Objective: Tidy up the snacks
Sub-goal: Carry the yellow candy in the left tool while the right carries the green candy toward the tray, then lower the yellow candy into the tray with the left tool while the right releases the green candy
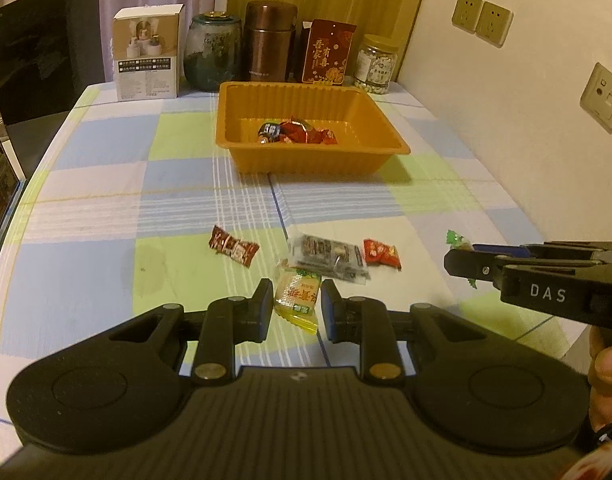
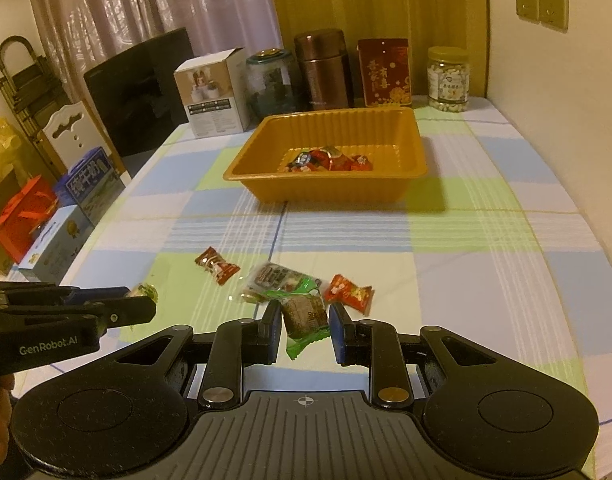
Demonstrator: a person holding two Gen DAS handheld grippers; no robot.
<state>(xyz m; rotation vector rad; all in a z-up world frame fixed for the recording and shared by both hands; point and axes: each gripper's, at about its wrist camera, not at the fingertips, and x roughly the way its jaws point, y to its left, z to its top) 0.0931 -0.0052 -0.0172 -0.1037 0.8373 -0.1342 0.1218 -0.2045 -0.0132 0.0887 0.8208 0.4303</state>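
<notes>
Currently, both grippers are loaded and the orange tray (image 1: 386, 128) is taken as the landmark.
Left gripper (image 1: 296, 306): its fingers are nearly closed on a yellow-wrapped snack (image 1: 296, 300), held well short of the tray on its near side.
Right gripper (image 2: 304, 330): its fingers are nearly closed on a green-wrapped snack (image 2: 306, 316), also well short of the tray.
Loose snacks: a dark red candy (image 1: 234, 249), a clear packet (image 1: 330, 256) and a red packet (image 1: 382, 254) are left on the surface, between the tray and the grippers.
Tray contents: a few wrapped sweets (image 1: 298, 133) are seen inside.
Handling: the wrappers are judged light, crinkly and slippery; they are best gripped across the padded middle, not by the twisted ends.
</notes>
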